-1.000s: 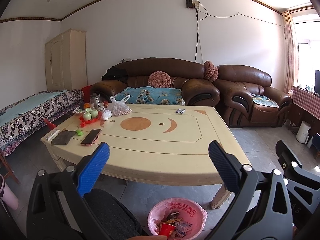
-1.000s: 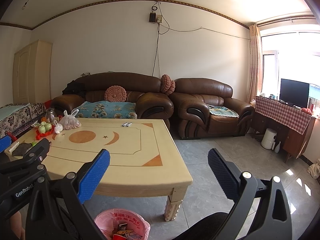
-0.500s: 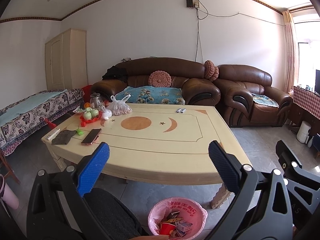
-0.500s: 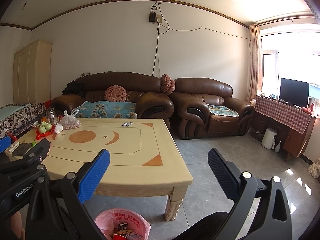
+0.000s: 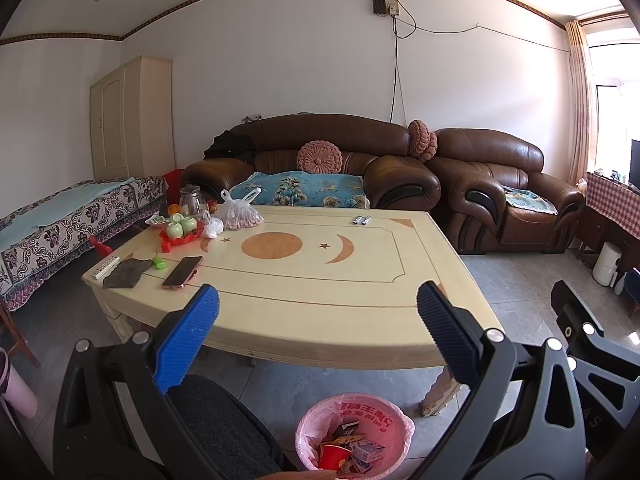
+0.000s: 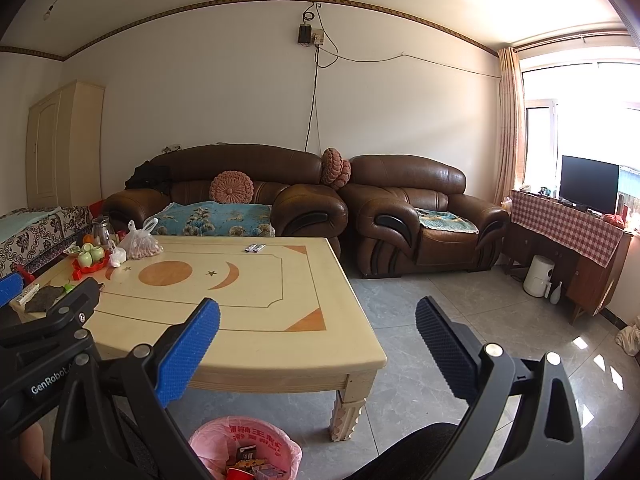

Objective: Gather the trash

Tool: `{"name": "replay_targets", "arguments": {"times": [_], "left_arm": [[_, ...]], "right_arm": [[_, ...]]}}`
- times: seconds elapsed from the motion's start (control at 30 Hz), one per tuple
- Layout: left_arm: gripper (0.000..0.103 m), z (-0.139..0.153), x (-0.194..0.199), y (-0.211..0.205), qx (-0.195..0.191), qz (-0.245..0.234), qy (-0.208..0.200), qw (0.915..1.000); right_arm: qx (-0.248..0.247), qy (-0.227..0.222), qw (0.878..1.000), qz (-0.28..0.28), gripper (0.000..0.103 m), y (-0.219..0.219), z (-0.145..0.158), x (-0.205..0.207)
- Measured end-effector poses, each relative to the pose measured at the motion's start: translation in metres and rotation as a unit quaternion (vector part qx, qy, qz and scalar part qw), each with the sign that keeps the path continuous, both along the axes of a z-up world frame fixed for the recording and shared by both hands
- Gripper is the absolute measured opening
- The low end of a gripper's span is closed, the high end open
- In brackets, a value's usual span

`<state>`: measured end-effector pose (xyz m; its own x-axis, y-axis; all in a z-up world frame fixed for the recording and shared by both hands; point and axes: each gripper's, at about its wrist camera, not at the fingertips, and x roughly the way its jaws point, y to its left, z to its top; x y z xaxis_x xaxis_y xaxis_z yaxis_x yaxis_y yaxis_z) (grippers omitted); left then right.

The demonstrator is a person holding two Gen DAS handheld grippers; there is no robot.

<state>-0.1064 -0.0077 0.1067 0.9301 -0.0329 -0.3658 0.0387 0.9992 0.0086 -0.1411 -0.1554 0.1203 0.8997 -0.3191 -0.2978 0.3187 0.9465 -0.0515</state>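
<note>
Two grippers hang empty before us, the left gripper (image 5: 318, 324) and the right gripper (image 6: 318, 336), each with jaws spread wide apart and nothing between them. Largest in view is the cream coffee table (image 5: 400, 280), filling the middle of the left wrist view from 9 to 3 o'clock. Below it at 6 o'clock sits the pink-lined trash bin (image 5: 394, 426), already holding a red cup (image 5: 334, 458) and small cartons. We judge the table nearly cleared; the likeliest trash left is the two small wrappers (image 5: 362, 220) at 12 o'clock on the far edge. To do this well, we should reach over low, close on one wrapper flat, and avoid the phone (image 5: 182, 272) at 10 o'clock. Red characters on the bin liner are unreadable; "GenRobot" shows on the left gripper's body (image 6: 48, 378).
</note>
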Motion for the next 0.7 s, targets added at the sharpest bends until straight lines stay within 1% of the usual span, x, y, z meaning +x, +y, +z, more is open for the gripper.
{"name": "replay_targets", "arguments": {"times": [0.27,0.43,0.7], "left_arm": [[0.097,-0.0025,0.0022,-0.0001,-0.001,0.0,0.006,1.0],[0.097,-0.0054,0.005,0.0013,-0.006,-0.004,0.018,0.9998],[0.097,-0.0082,0.0054,0.0009,-0.007,-0.004,0.022,0.9997]], "right_arm": [[0.0,0.001,1.0,0.0,0.096,0.0006,-0.0003,0.0001],[-0.001,0.003,1.0,-0.001,0.096,0.0017,-0.0018,-0.0007],[0.0,0.007,1.0,0.001,0.096,0.0031,-0.0055,-0.0002]]}}
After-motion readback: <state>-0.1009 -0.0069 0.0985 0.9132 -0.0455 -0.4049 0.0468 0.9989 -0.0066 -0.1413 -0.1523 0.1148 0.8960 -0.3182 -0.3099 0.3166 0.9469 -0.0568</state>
